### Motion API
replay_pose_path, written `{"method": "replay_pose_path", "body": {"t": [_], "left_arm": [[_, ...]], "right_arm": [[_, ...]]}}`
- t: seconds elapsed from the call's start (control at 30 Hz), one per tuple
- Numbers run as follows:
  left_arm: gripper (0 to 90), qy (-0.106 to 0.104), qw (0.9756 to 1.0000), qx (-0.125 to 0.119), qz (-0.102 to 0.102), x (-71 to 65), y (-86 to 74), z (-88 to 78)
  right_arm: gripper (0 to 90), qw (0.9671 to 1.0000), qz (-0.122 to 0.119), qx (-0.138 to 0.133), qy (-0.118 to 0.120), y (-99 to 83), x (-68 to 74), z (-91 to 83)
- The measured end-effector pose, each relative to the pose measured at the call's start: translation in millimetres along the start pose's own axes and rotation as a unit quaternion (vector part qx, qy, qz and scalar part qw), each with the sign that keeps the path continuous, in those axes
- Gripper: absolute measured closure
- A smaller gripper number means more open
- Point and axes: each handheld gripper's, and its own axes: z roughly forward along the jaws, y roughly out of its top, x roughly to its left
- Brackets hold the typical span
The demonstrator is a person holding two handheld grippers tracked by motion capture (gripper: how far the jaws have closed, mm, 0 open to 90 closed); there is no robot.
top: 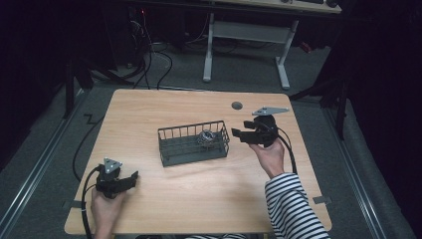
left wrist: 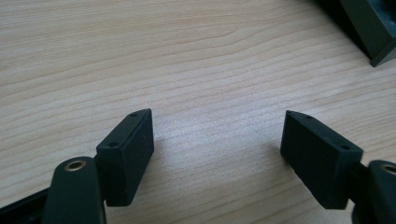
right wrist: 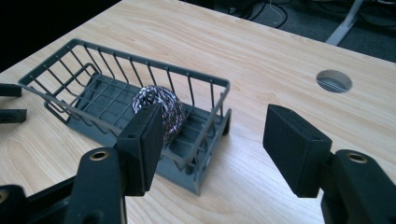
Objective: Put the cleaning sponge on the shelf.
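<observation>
A dark grey wire basket stands in the middle of the wooden table. A steel-wool scouring ball lies inside it, toward its right end. My right gripper hovers just right of the basket, open, nothing between its jaws. My left gripper rests low near the table's front left, open over bare wood. A dark corner of the basket shows at the top right of the left gripper view.
A round cable hole sits in the table near its far edge. Behind the table stand a white-legged desk and loose cables on the grey floor. The left gripper's jaw tips appear far left in the right gripper view.
</observation>
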Motion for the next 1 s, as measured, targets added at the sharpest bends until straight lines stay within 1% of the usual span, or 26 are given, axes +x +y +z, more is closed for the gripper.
{"method": "replay_pose_path", "body": {"t": [0.1, 0.13, 0.2, 0.27, 0.3, 0.33, 0.37, 0.4, 0.47, 0.5, 0.57, 0.67, 0.7, 0.73, 0.77, 0.8, 0.83, 0.87, 0.9, 0.93, 1.0], "left_arm": [[26.2, 0.001, 1.0000, -0.001, 0.000, -0.1, -0.1, 0.1], [26.2, 0.001, 1.0000, -0.001, 0.000, -0.1, 0.0, 0.1], [26.2, 0.001, 1.0000, -0.001, 0.000, -0.1, -0.1, 0.1], [26.2, 0.001, 1.0000, -0.001, 0.000, -0.1, 0.0, 0.1], [26.1, 0.001, 1.0000, -0.001, 0.000, -0.1, 0.0, 0.1], [26.1, 0.001, 1.0000, -0.001, 0.000, -0.1, 0.0, 0.1], [26.1, 0.001, 1.0000, 0.000, 0.000, -0.1, 0.0, 0.1], [26.1, 0.001, 1.0000, 0.000, 0.000, -0.1, 0.0, 0.1], [26.1, 0.001, 1.0000, 0.000, 0.000, -0.1, 0.0, 0.1], [26.0, 0.001, 1.0000, 0.000, 0.000, -0.2, 0.0, 0.2], [26.1, 0.001, 1.0000, 0.000, 0.000, -0.2, 0.1, 0.2], [26.0, 0.001, 1.0000, 0.000, 0.000, -0.2, 0.1, 0.2], [26.0, 0.001, 1.0000, 0.000, 0.000, -0.2, 0.1, 0.2], [26.0, 0.001, 1.0000, 0.000, 0.000, -0.2, 0.1, 0.2], [26.0, 0.001, 1.0000, 0.000, 0.000, -0.2, 0.1, 0.2], [26.0, 0.001, 1.0000, 0.000, 0.000, -0.2, 0.1, 0.2], [26.0, 0.001, 1.0000, 0.000, 0.000, -0.2, 0.1, 0.2], [26.0, 0.001, 1.0000, 0.000, 0.000, -0.2, 0.0, 0.2], [26.0, 0.001, 1.0000, 0.000, 0.000, -0.2, 0.0, 0.2], [26.0, 0.001, 1.0000, 0.000, 0.000, -0.3, 0.0, 0.2], [26.0, 0.001, 1.0000, 0.000, 0.000, -0.3, 0.1, 0.2]], "right_arm": [[39.0, 0.9999, 0.008, -0.015, 0.002, -7.1, -2.7, -7.8], [38.9, 0.9998, 0.011, -0.014, 0.002, -10.7, -3.3, -9.5], [39.0, 0.9999, 0.010, -0.012, -0.006, -20.5, -5.2, -11.0], [39.0, 0.9998, 0.018, -0.004, -0.008, -33.4, -8.8, -10.7], [39.1, 0.9997, 0.023, -0.006, -0.011, -40.9, -10.9, -10.8], [39.0, 0.9994, 0.030, -0.006, -0.012, -48.9, -13.3, -10.5], [39.1, 0.9991, 0.038, 0.003, -0.018, -64.0, -17.3, -8.6], [39.1, 0.9991, 0.038, 0.003, -0.018, -64.0, -17.3, -8.6], [39.3, 0.9987, 0.044, 0.000, -0.025, -81.5, -19.9, -6.1], [39.3, 0.9983, 0.050, 0.004, -0.031, -91.3, -20.9, -3.5], [39.3, 0.9974, 0.056, 0.013, -0.044, -112.7, -23.6, 3.8], [38.6, 0.9949, 0.070, 0.036, -0.063, -142.6, -28.5, 15.8], [39.6, 0.9941, 0.069, 0.031, -0.078, -156.6, -30.0, 18.7], [39.6, 0.9941, 0.069, 0.031, -0.078, -156.6, -30.0, 18.7], [38.4, 0.9932, 0.068, 0.029, -0.089, -159.2, -28.7, 16.4], [38.4, 0.9932, 0.068, 0.029, -0.089, -159.2, -28.7, 16.4], [38.2, 0.9935, 0.053, 0.032, -0.096, -159.2, -27.0, 17.1], [37.7, 0.9927, 0.038, 0.040, -0.108, -158.9, -23.4, 18.2], [37.0, 0.9916, 0.016, 0.046, -0.120, -158.6, -19.6, 20.0], [36.7, 0.9915, 0.011, 0.045, -0.121, -158.6, -17.7, 20.0], [34.9, 0.9919, 0.023, 0.046, -0.116, -158.7, -20.2, 19.7]]}}
